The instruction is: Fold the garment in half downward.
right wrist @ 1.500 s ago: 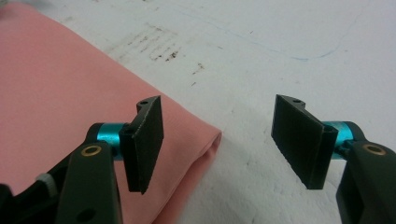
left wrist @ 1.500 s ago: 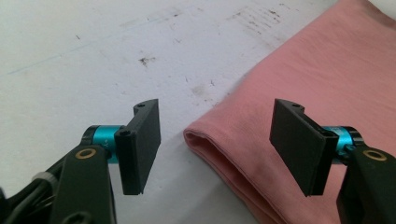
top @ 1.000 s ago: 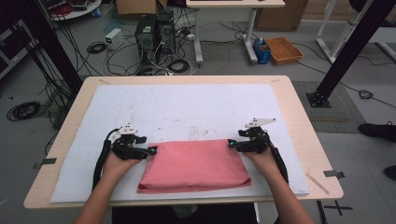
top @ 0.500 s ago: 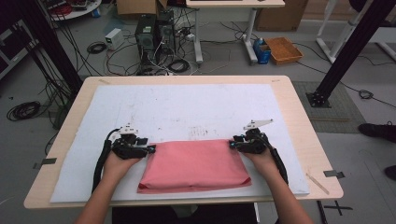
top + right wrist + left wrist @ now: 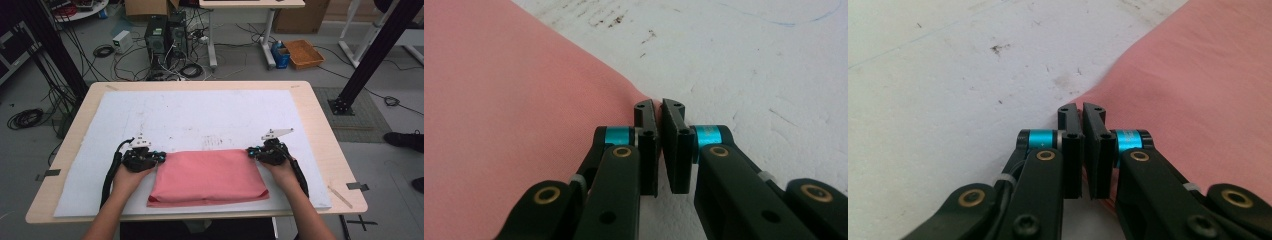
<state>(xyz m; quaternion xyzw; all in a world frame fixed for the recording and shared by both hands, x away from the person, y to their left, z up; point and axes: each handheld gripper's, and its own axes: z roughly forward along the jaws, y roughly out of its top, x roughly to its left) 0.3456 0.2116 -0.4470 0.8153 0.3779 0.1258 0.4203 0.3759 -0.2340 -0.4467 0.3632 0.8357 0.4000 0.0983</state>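
A folded pink cloth point(image 5: 207, 175) lies on the white sheet point(image 5: 200, 115) near the table's front edge. My left gripper point(image 5: 161, 156) is at the cloth's far left corner, and my right gripper point(image 5: 251, 152) is at its far right corner. In the left gripper view the jaws have just been closing, and the gripper point(image 5: 1081, 107) now pinches the corner of the cloth point(image 5: 1198, 100). In the right gripper view the jaws have likewise just closed, so that gripper point(image 5: 658, 104) nips the tip of the cloth point(image 5: 499, 100). Both hands rest low on the sheet.
The wooden table point(image 5: 320, 125) carries the stained white sheet, bare beyond the cloth. Tape strips point(image 5: 356, 185) mark the table's side edges. On the floor behind are computer towers point(image 5: 162, 35), cables and an orange basket point(image 5: 303, 52). A black frame post point(image 5: 367, 55) stands at the right.
Both pairs of jaws went from wide apart to closed at the cloth's far corners. The hands and the cloth kept their places.
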